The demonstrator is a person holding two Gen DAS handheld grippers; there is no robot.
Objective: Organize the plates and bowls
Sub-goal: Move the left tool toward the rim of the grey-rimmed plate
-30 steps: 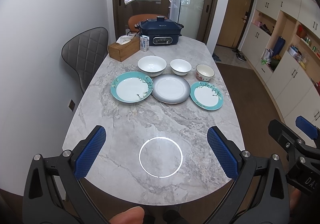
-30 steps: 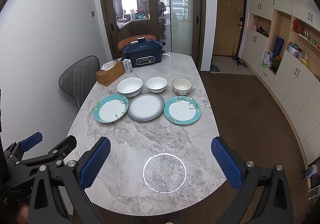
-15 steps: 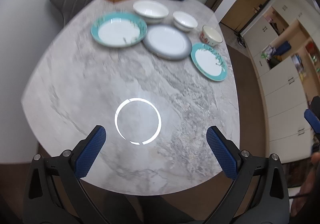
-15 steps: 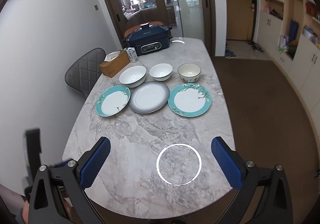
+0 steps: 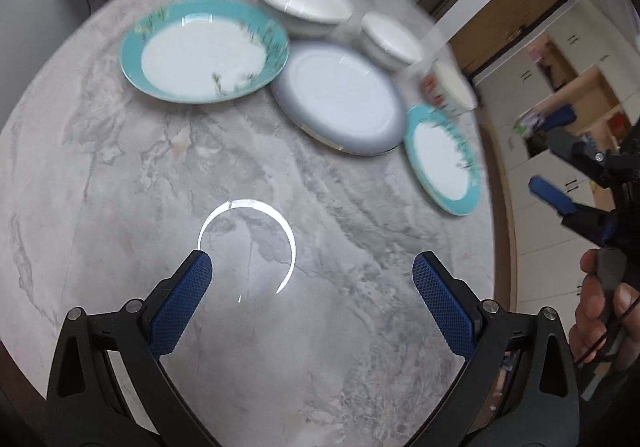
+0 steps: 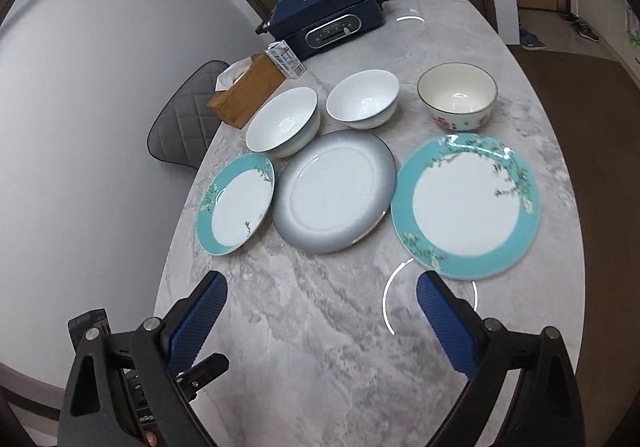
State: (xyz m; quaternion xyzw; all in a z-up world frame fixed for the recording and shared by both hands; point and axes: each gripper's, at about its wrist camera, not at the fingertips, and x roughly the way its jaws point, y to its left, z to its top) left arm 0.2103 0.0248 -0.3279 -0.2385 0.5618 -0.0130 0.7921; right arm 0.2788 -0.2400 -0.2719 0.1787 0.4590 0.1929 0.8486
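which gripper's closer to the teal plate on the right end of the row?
Right. The right gripper hangs open just short of that teal plate, one finger near its rim. The left gripper sits open further back over bare marble table.

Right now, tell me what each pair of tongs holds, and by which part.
Nothing is held: left tongs and right tongs are open above the table.

Bowls behind plates

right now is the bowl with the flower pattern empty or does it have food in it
Empty. The right wrist view shows the flowered bowl upright with a bare cream inside.
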